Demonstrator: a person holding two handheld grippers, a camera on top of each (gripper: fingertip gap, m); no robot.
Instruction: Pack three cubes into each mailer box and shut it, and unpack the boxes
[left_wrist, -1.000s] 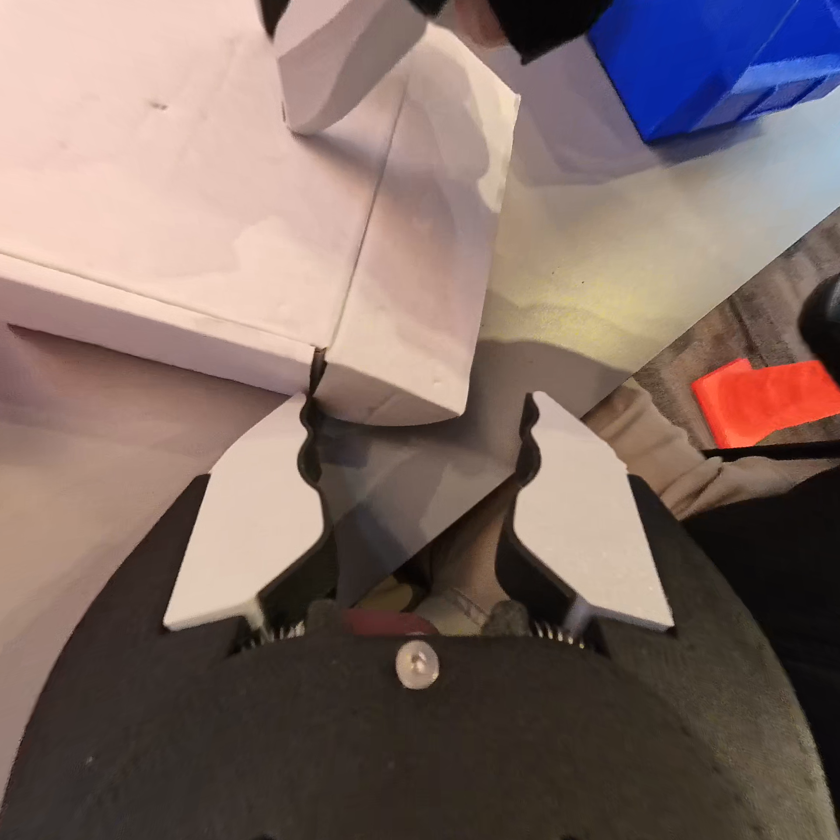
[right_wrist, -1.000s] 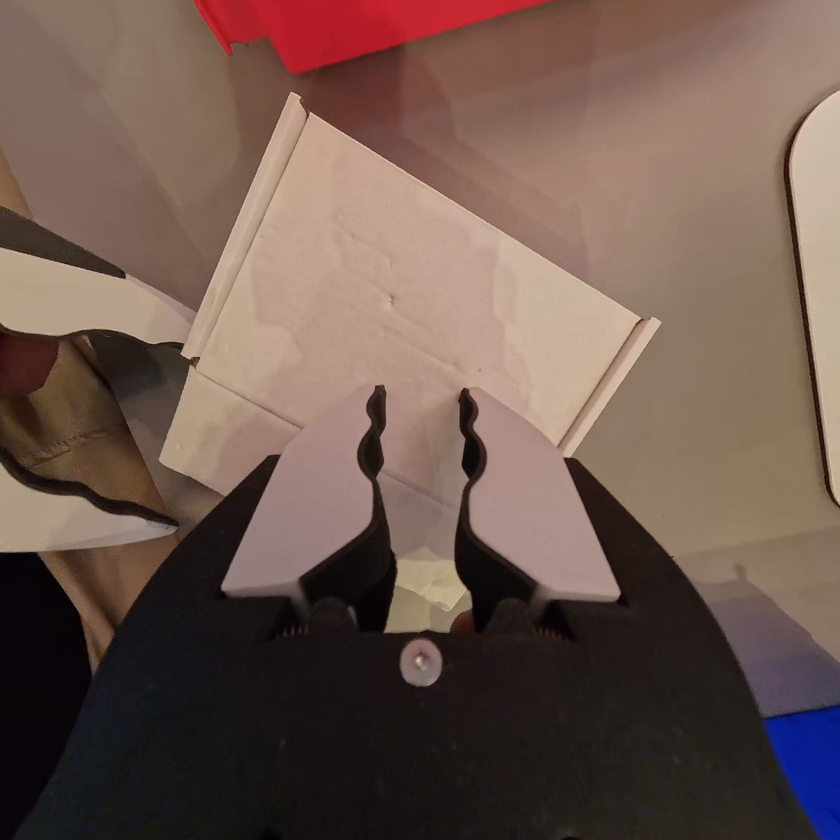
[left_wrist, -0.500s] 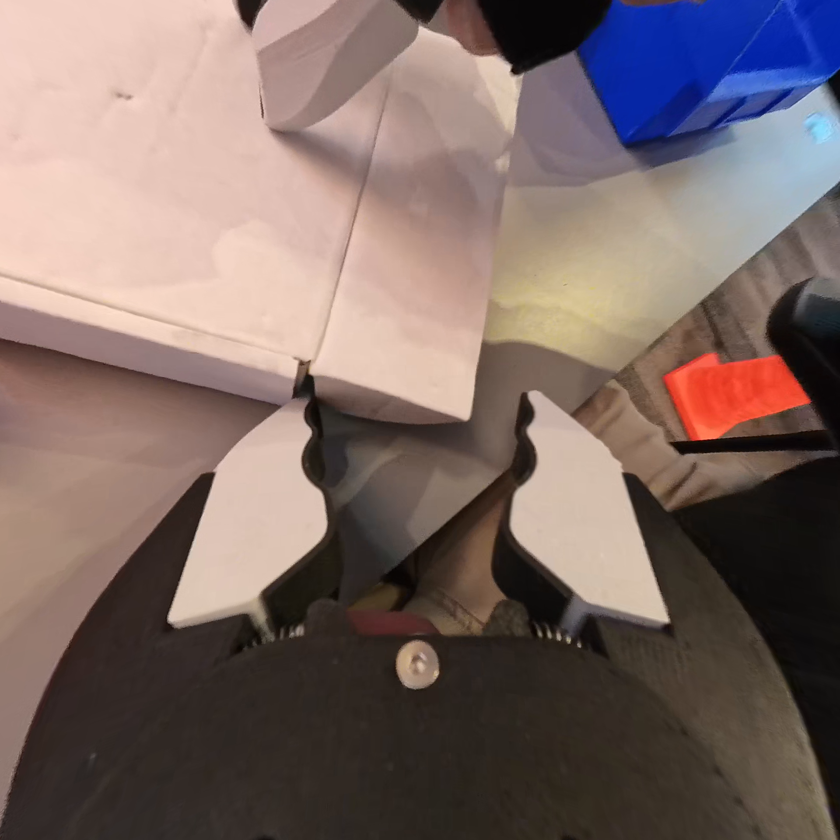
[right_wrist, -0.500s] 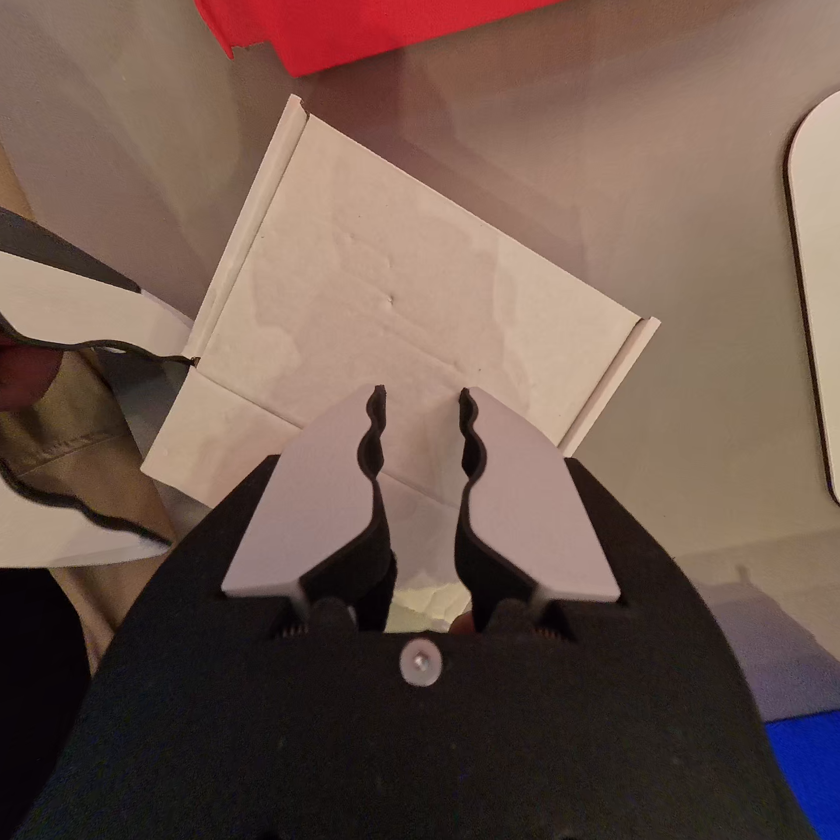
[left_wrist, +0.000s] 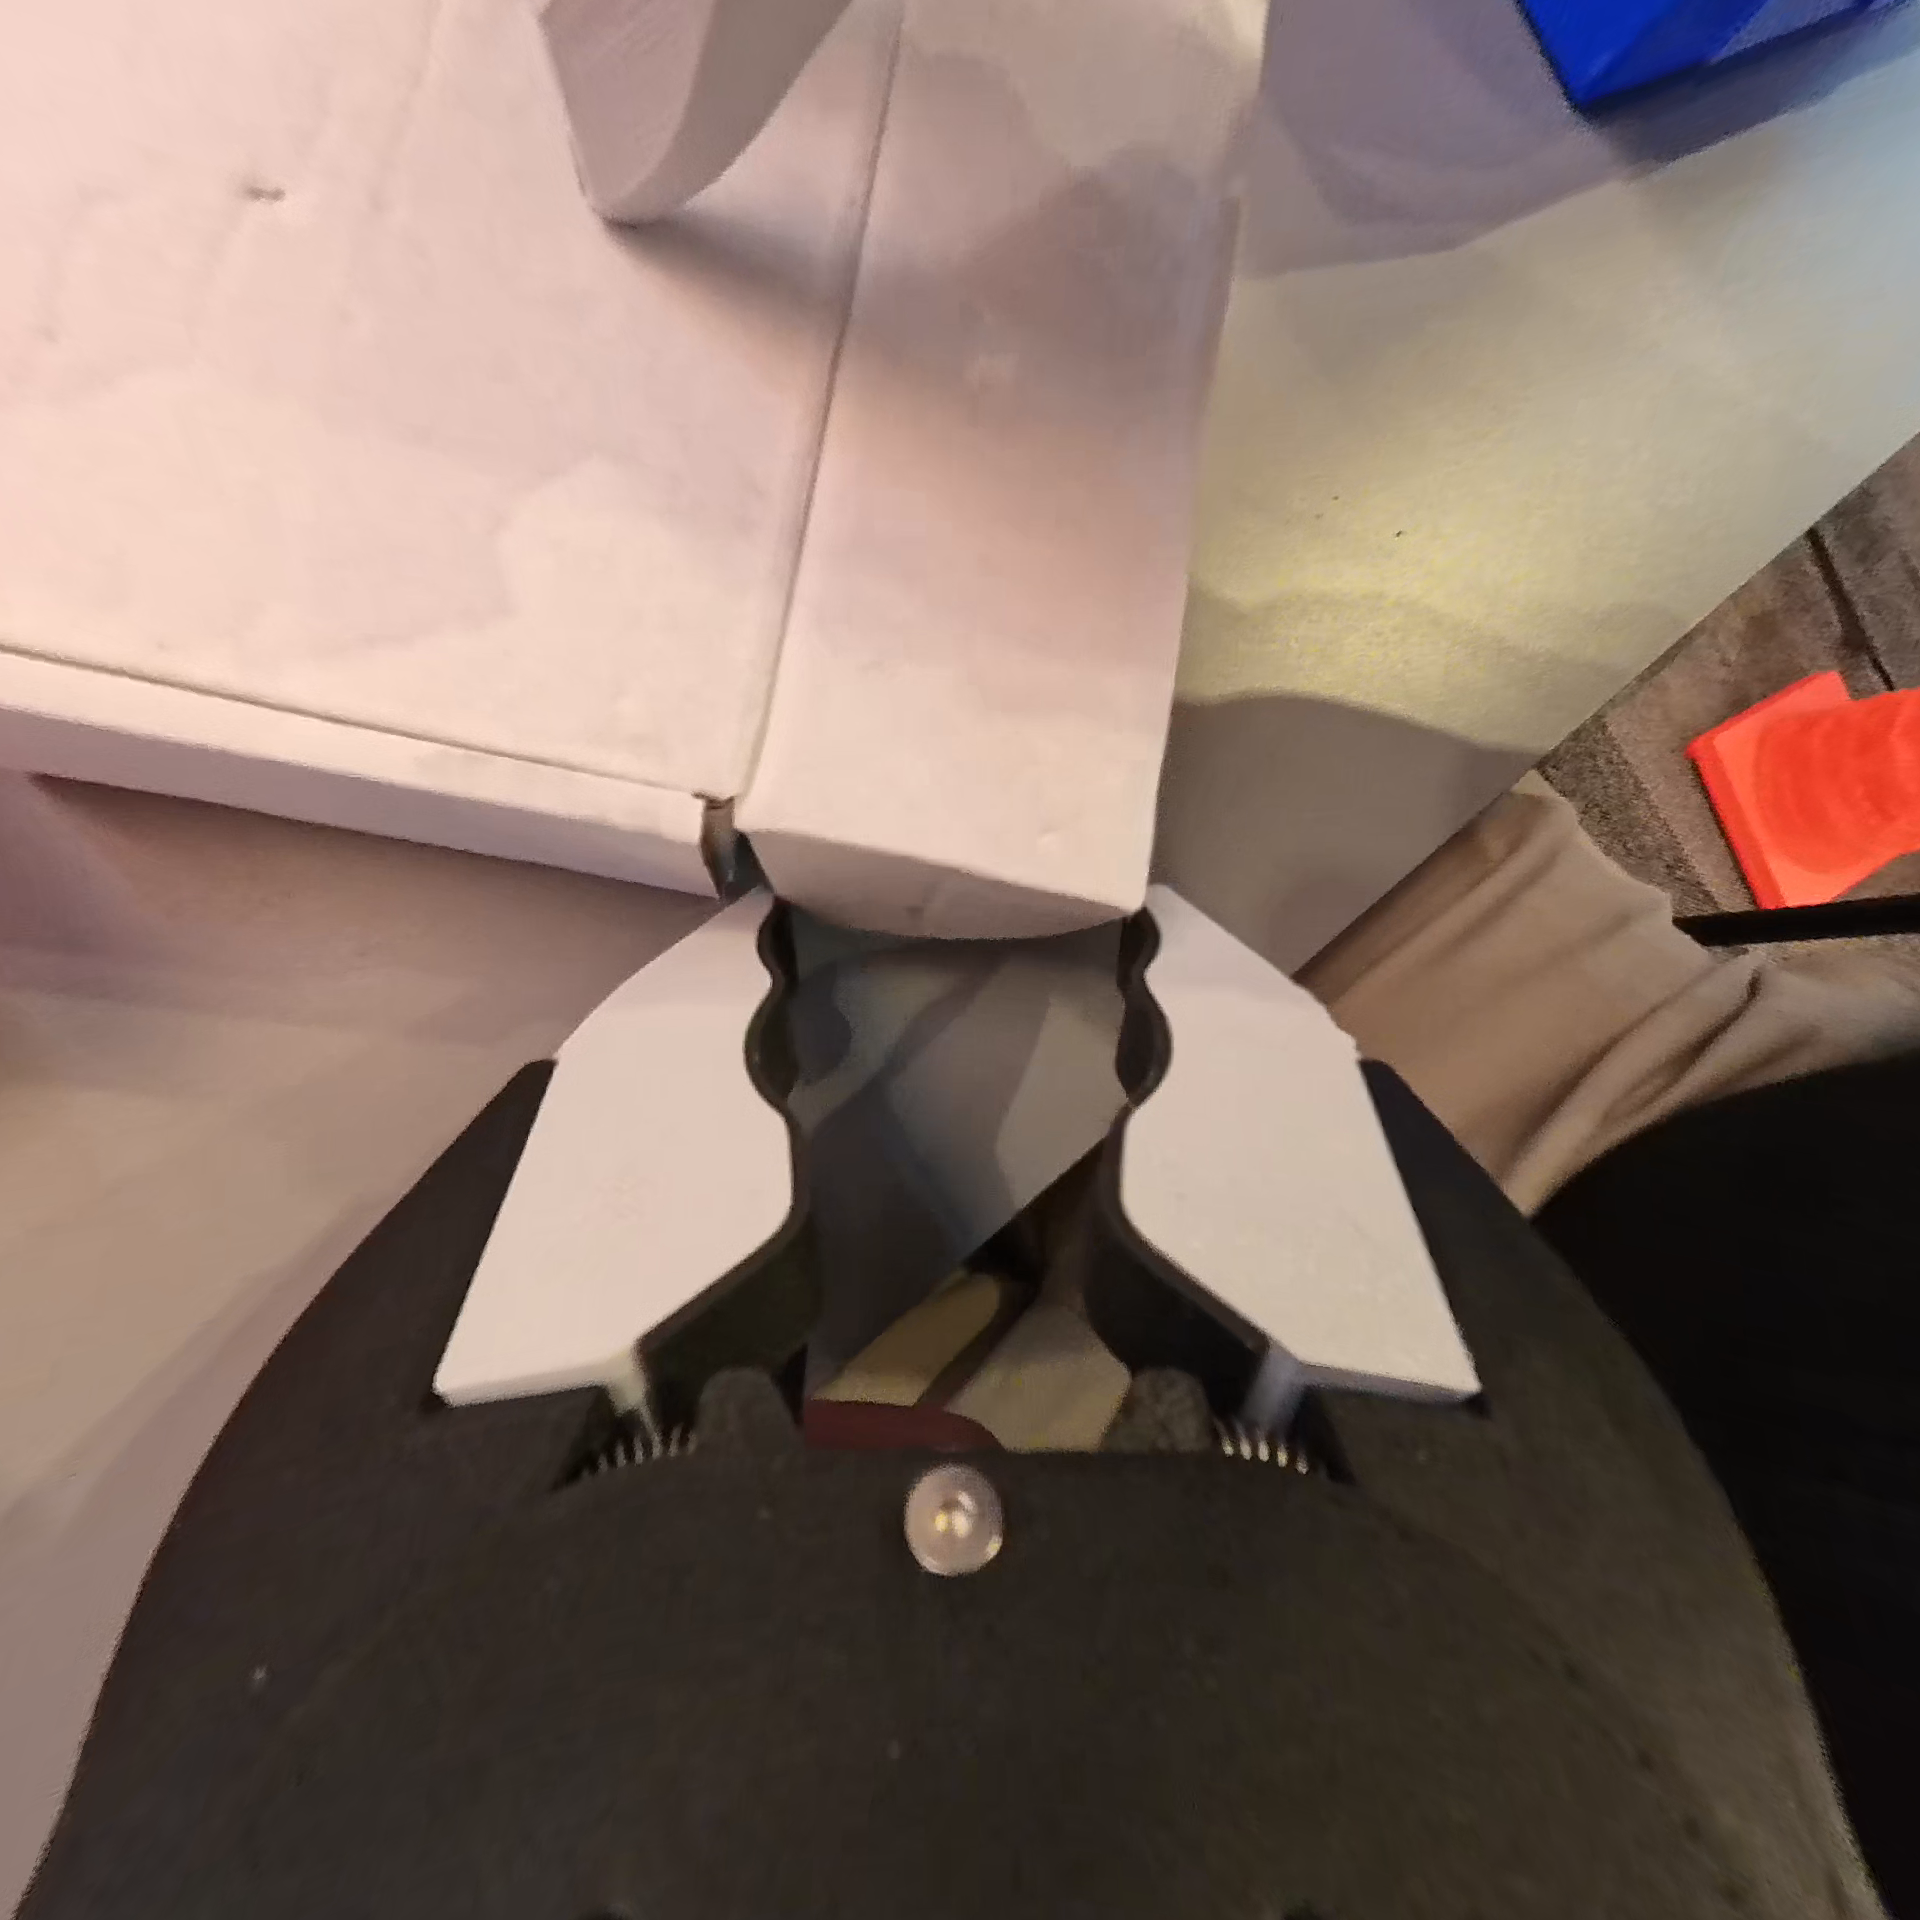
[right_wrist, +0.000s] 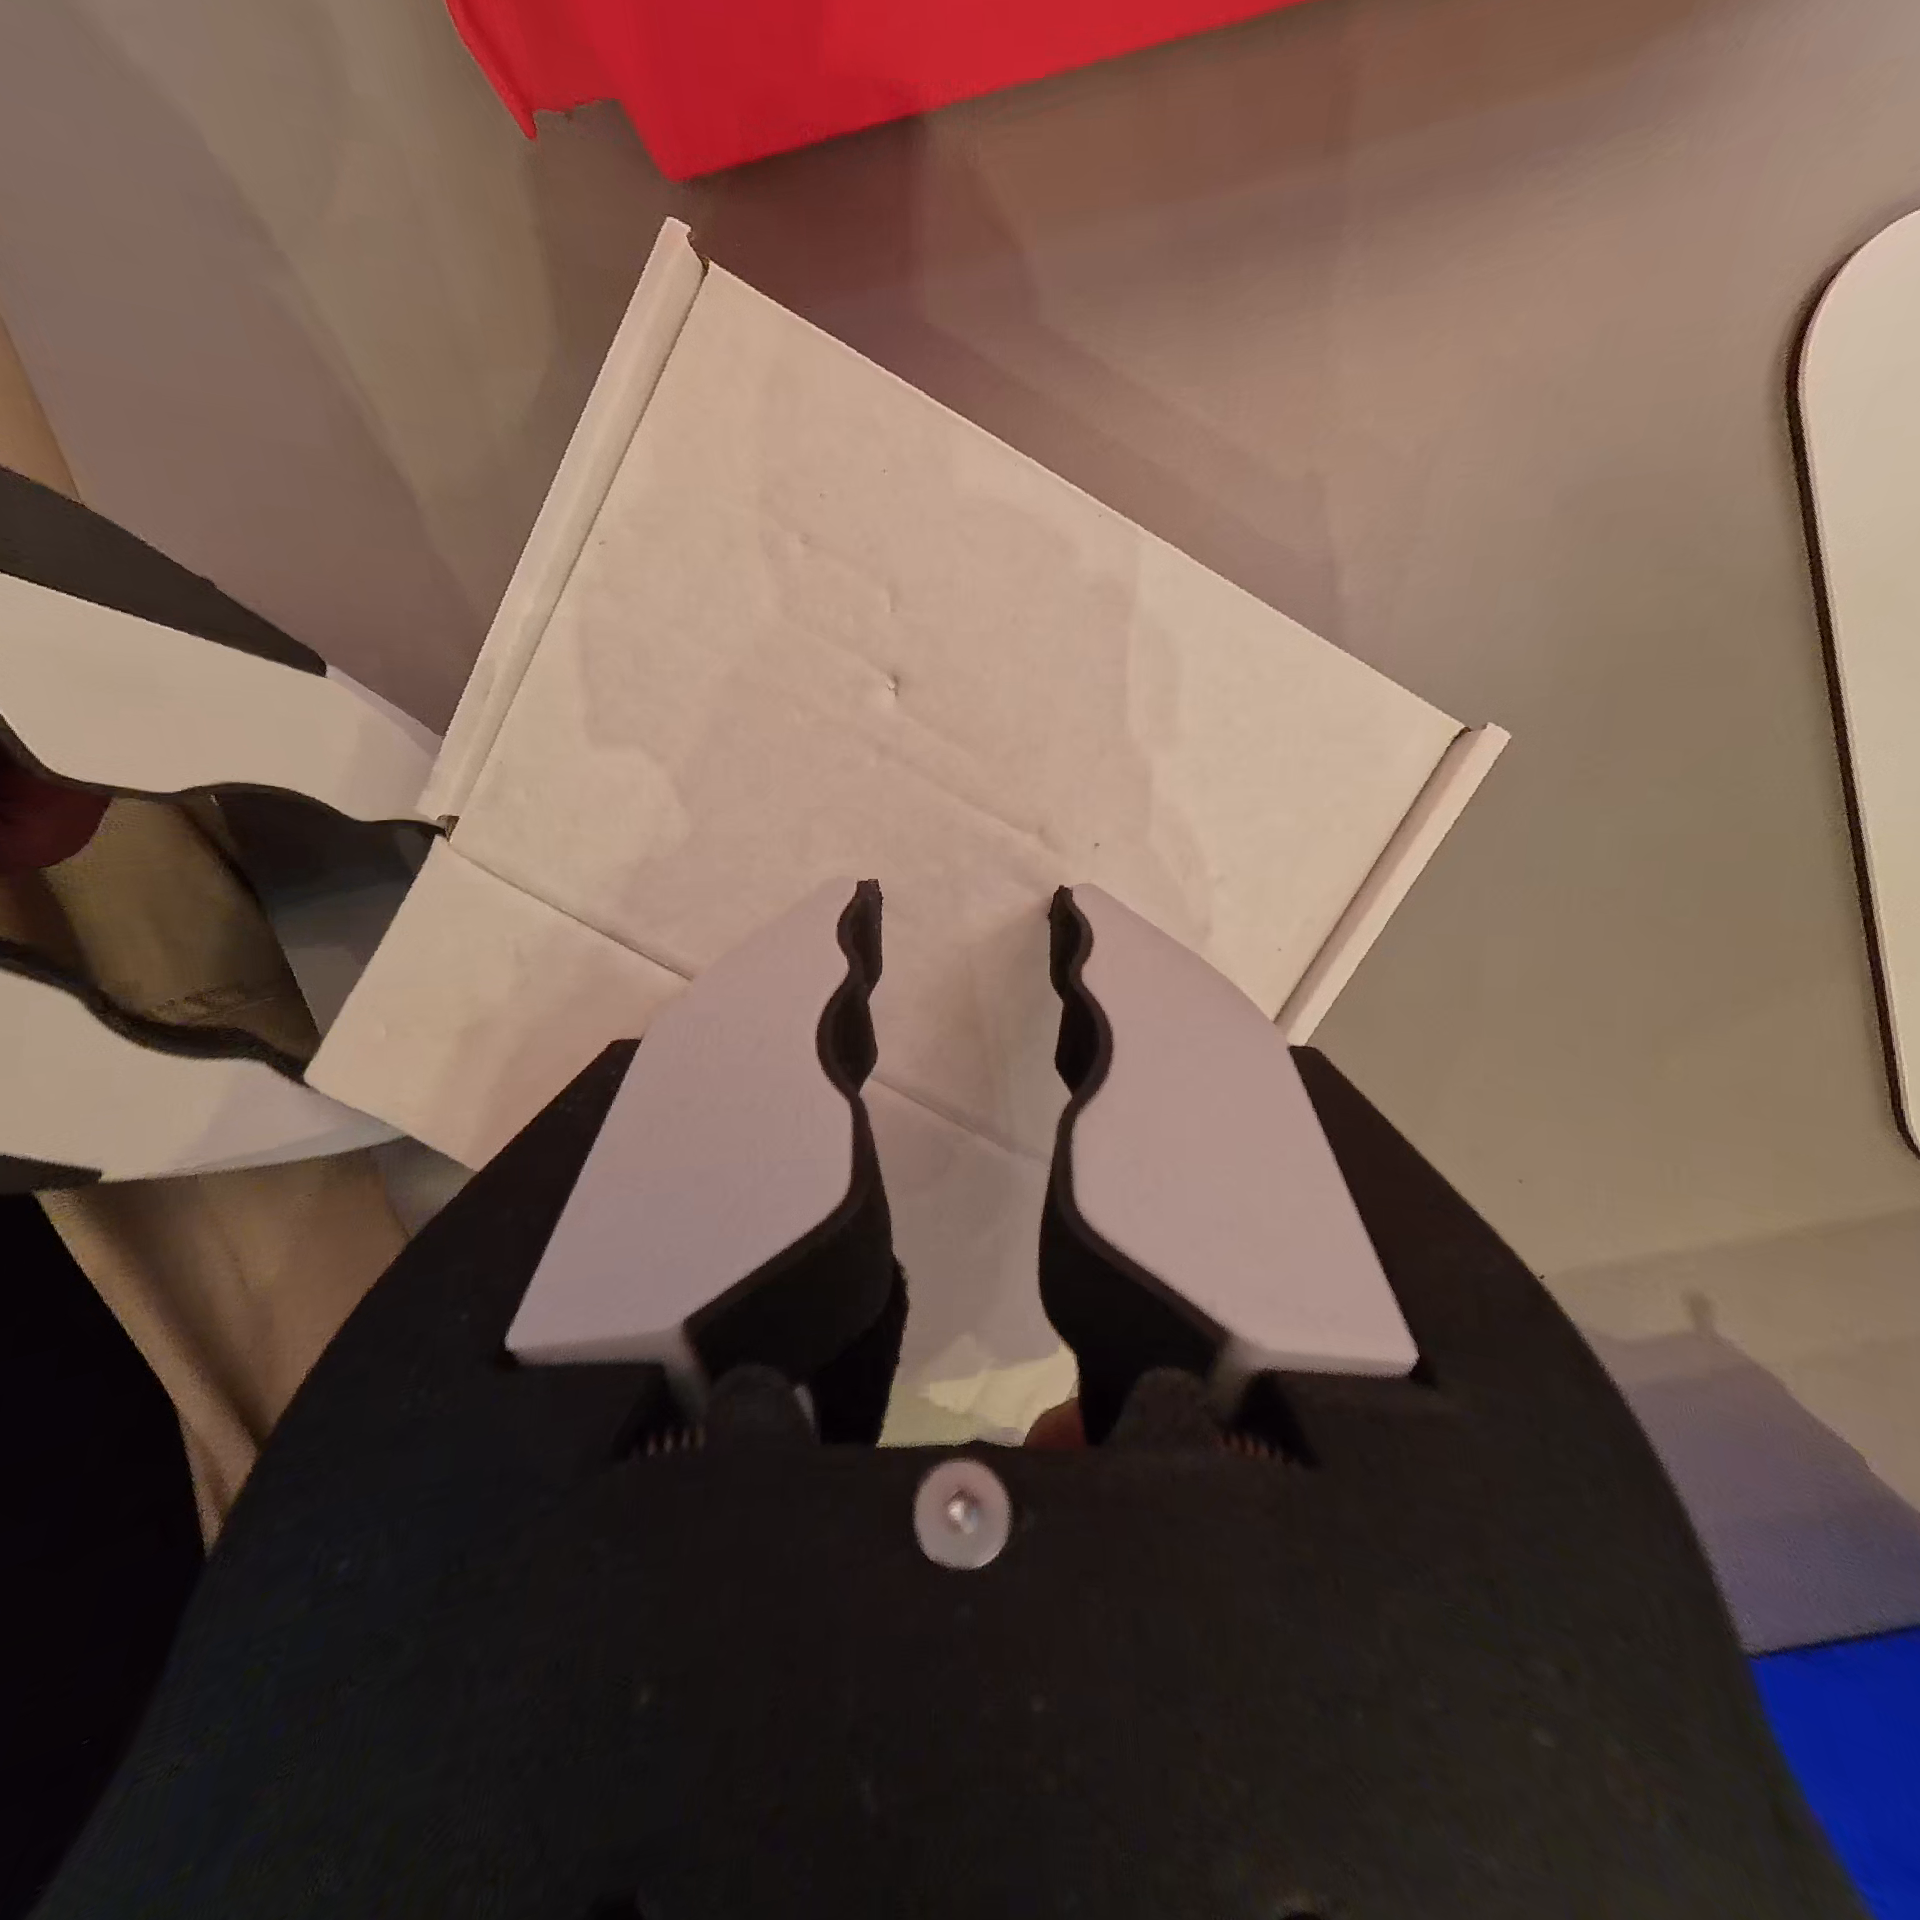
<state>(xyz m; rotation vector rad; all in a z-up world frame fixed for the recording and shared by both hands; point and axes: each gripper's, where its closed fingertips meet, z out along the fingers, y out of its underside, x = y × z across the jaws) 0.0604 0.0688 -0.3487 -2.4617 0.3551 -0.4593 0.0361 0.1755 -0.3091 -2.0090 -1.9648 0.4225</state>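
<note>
The left claw (left_wrist: 951, 935) has moved up to the box (right_wrist: 935, 665) and its two fingers have come closer together since a moment ago; back then the front flap (left_wrist: 987, 582) sat a little way ahead of the tips, and now its end sits right between them. The left claw is not shut: there is a gap between its fingers, and the flap's rounded end fills that gap at the tips. It is hard to say if the fingers squeeze the flap or only touch it. The white box lies flat on the grey tabletop (right_wrist: 1507, 499) with its lid down, turned at a slant. The right claw (right_wrist: 966, 894) is over the near part of the lid, its fingers a little apart with nothing between them. In the left wrist view one white finger (left_wrist: 665, 94) of the right claw shows at the top, down on the lid. In the right wrist view the left claw (right_wrist: 358, 940) shows at the left edge, at the box's near left corner. A red thing (right_wrist: 831, 73) lies on the tabletop past the box. A white board (right_wrist: 1870, 623) with a dark edge lies off to the right. A blue thing (left_wrist: 1714, 42) sits near the right claw. On the floor by the tabletop there is an orange piece (left_wrist: 1808, 800).
</note>
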